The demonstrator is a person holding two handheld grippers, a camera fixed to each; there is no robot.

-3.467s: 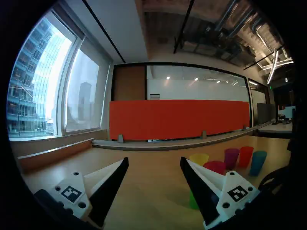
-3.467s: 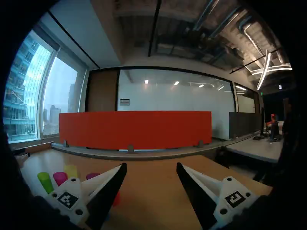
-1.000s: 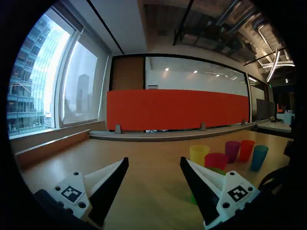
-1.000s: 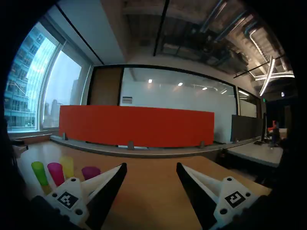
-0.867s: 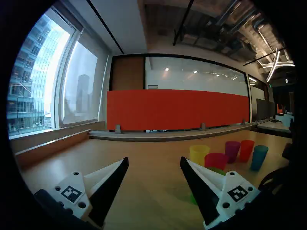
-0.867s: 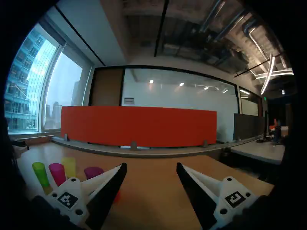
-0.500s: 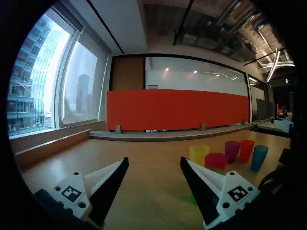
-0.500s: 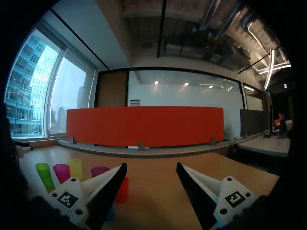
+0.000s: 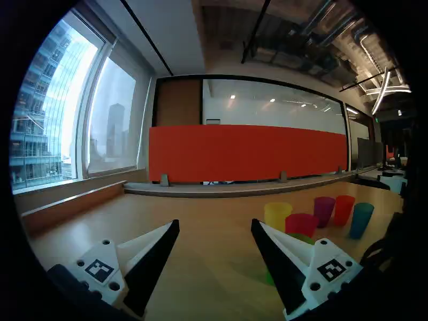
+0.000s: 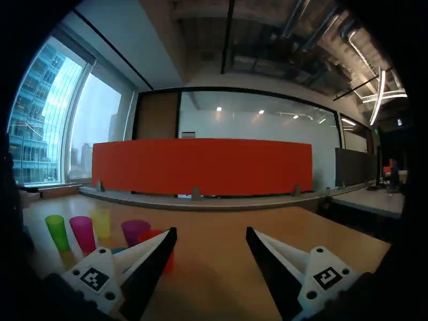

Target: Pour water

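Plastic tumblers in mixed colours [image 9: 301, 223] cluster ahead-right of the left gripper [image 9: 214, 222] and ahead-left of the right gripper [image 10: 211, 230]. Both grippers gape wide, empty. Packed this tightly, grabbing one could topple neighbours.

Tabletop [image 9: 214, 227] lies open ahead to the orange divider [image 9: 246, 152]; coloured cups [image 9: 322, 211] cluster off to one side.

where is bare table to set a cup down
In the left gripper view, bare table runs from the yellow cup left to the window ledge; in the right gripper view, right of the red cup. Crowded around the purple cup.
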